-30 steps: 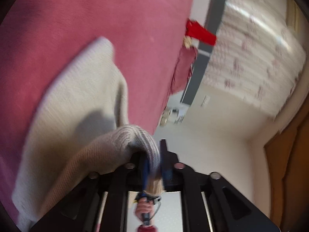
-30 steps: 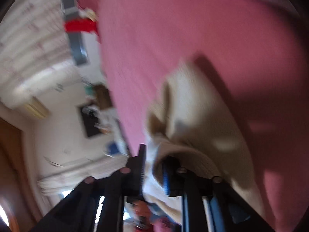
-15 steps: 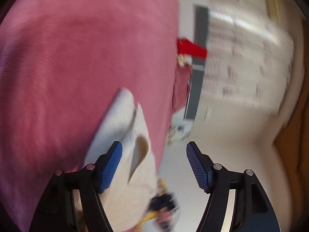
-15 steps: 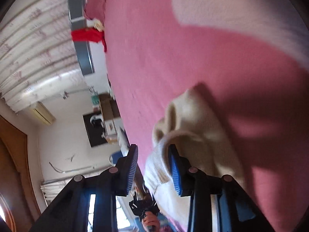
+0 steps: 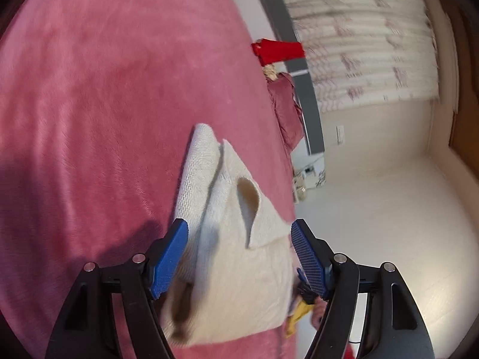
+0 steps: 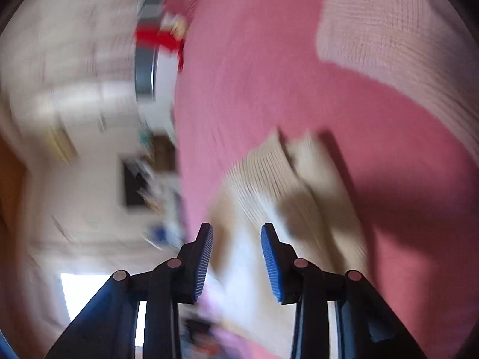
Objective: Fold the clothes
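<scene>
- Cream knit sweater (image 5: 239, 257): you gripped it with both claws a second ago; now it lies released and folded on the pink bedspread (image 5: 104, 104), near its edge. This fold looks complete.
- Left gripper (image 5: 239, 257): your jaws have just opened wide, straddling the sweater, holding nothing.
- Right gripper (image 6: 236, 257): narrowly parted, empty, above the sweater.

1. Both views are bright with soft daylight; in the right wrist view a glaring white window (image 6: 98, 305) sits at lower left.
2. The left wrist view is mostly sharp, softening toward the far wall.
3. The right wrist view is heavily motion-smeared.
4. Dark shadows fall on the pink bed cover (image 5: 104, 104).
5. Fisheye bending and black corners frame both.
</scene>
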Demonstrator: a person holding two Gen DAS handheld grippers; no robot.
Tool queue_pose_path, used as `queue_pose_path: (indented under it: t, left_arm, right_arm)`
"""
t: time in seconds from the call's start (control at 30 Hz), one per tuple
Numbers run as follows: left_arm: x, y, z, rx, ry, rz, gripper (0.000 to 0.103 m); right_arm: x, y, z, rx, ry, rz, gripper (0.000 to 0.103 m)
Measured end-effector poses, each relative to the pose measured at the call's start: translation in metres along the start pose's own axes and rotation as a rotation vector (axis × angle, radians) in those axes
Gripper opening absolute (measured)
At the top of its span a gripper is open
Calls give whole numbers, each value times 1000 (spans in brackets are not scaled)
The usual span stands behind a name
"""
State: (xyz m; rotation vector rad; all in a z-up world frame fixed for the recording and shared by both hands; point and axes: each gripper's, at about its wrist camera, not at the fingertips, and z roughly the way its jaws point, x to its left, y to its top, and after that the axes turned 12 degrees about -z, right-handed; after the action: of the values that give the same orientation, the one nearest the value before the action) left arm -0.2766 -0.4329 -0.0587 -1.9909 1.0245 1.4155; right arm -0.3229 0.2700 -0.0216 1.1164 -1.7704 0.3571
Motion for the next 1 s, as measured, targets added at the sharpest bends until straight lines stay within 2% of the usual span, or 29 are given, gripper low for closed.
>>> queue_pose_path:
  t: [0.07,0.1,0.17,0.23,0.3,0.37,0.47,0.5,0.57,0.67,0.73,0.8,0.9,0.97,1.0]
  left_arm:
    - [-6,-11,-5,18,29,80,73]
    - [-9,-17,-4,36,47,121,76]
    - [-15,-28,1,71,70,179,76]
    - [-20,-35,8,95,88,209,76]
    - [-14,-45,7,108,92,223,76]
    - [-1,-52,3,169,118,217,76]
    - [17,-54,2,297,109,158,76]
    - [18,-53,-2,301,89,151,76]
    - [17,-50,-6,310,40,138,76]
    - [16,-46,-7,337,-48,120,76]
    - [16,-47,3,396,-11,138,76]
    - [11,-47,15,421,32,178,76]
    - [6,-38,19,408,11,192,76]
    - [1,-31,21,383,19,216,76]
    - [-2,-30,24,399,12,226,76]
  right_arm:
    - [21,-28,2,41,-153,-192,35]
    - [30,-43,6,55,-179,-264,35]
    - [51,-63,20,77,-194,-378,35]
    - [86,-59,47,74,-182,-463,35]
    - [120,-48,90,120,-191,-550,35]
    - [144,-52,137,214,-304,-634,35]
    - [175,-59,209,368,-497,-766,33]
    - [192,-61,234,383,-517,-827,33]
    - [217,-63,262,362,-484,-874,33]
    - [249,-66,295,324,-383,-879,33]
    - [267,-69,301,319,-315,-868,33]
    - [267,-78,275,284,-238,-817,33]
    - [245,-93,221,220,-164,-724,33]
    - [245,-91,208,198,-173,-690,34]
    - [234,-98,194,195,-184,-665,35]
